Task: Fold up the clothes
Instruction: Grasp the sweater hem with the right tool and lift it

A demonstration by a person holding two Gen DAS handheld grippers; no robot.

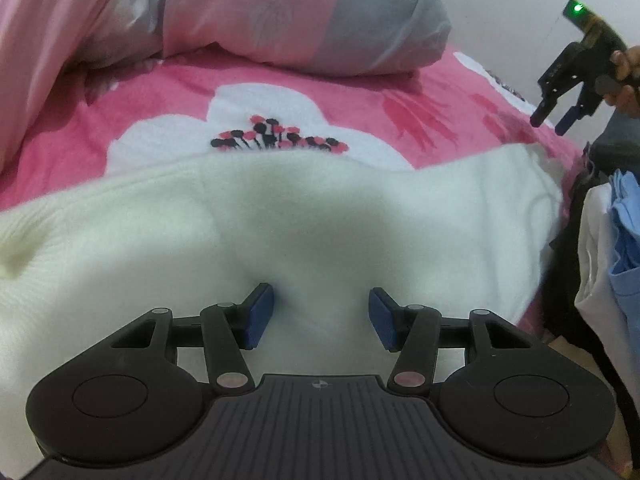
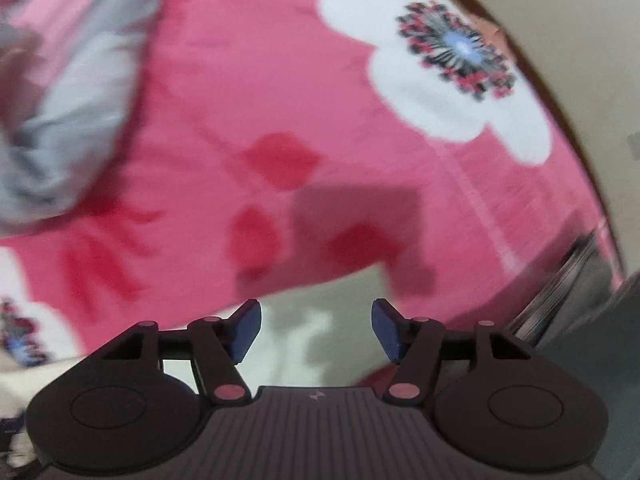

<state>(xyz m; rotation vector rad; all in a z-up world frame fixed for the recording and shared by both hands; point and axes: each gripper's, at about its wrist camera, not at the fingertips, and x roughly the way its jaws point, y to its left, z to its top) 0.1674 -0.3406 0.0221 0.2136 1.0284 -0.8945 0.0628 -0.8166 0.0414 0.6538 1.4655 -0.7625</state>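
A cream-white knitted garment [image 1: 280, 220] lies spread across the pink flowered bed cover [image 1: 180, 92]. My left gripper [image 1: 321, 314] hovers low over the garment's near part, its blue pads [image 1: 260, 316] apart, with only the flat fabric under them. My right gripper [image 2: 316, 330] points down over the bed cover [image 2: 280, 100], jaws apart and holding nothing; a corner of the white garment [image 2: 304, 344] shows below it. In the left wrist view the right gripper [image 1: 554, 118] hangs in the air past the garment's far right corner, held by a hand [image 1: 628, 80].
A rolled pink and grey quilt [image 1: 300, 12] lies along the back of the bed, also the quilt [image 2: 72, 100] at left in the right wrist view. A heap of blue, white and dark clothes [image 1: 616, 240] sits at the right edge. A pale wall [image 2: 580, 60] borders the bed.
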